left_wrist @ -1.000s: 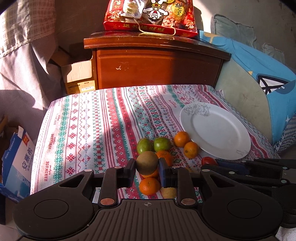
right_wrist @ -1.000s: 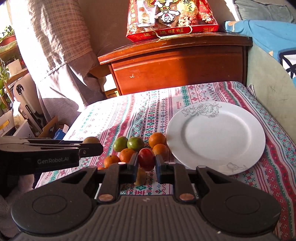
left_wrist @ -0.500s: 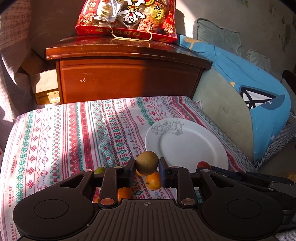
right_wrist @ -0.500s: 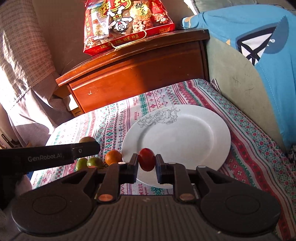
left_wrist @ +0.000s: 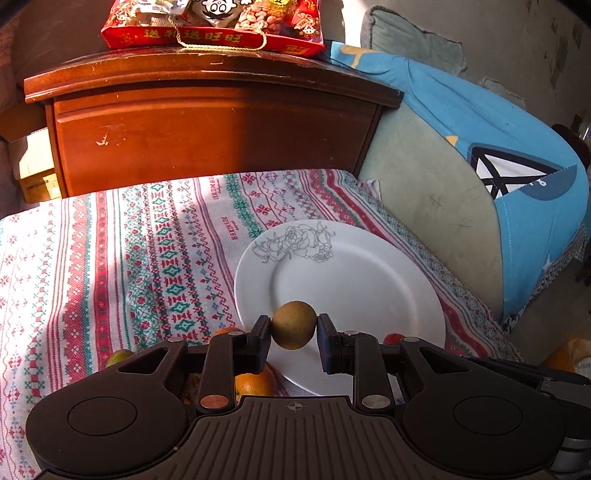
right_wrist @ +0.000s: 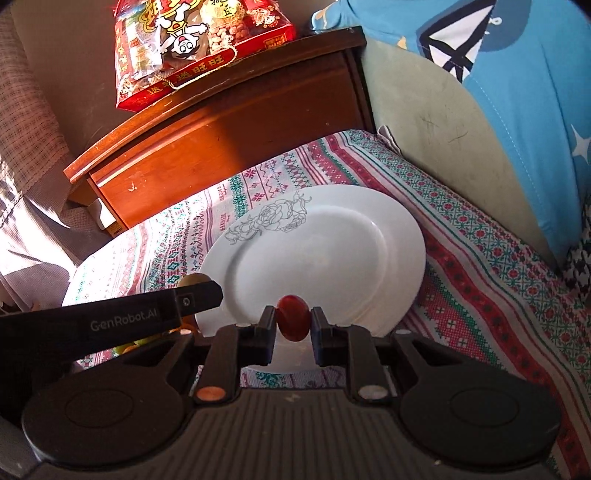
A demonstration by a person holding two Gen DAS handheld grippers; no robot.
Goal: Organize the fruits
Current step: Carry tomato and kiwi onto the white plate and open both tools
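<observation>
My left gripper [left_wrist: 294, 329] is shut on a round brown-green fruit [left_wrist: 294, 325], held over the near left rim of the white plate [left_wrist: 354, 280]. My right gripper [right_wrist: 293, 323] is shut on a small red fruit [right_wrist: 292, 322] above the plate's [right_wrist: 325, 251] near edge. In the right wrist view the left gripper's finger [right_wrist: 192, 301] reaches in from the left with its fruit partly hidden behind it. An orange [left_wrist: 255, 384] and a green fruit [left_wrist: 118, 356] lie on the cloth under the left gripper, mostly hidden.
The plate rests on a striped patterned tablecloth [left_wrist: 110, 258]. Behind it stands a wooden cabinet [left_wrist: 207, 122] with a red snack bag [left_wrist: 210, 22] on top. A blue-covered cushion [left_wrist: 498, 177] leans at the right edge of the table.
Both grippers moved right from the fruit pile to over the plate, each still holding its fruit. The right gripper rolled, so its view tilts.
</observation>
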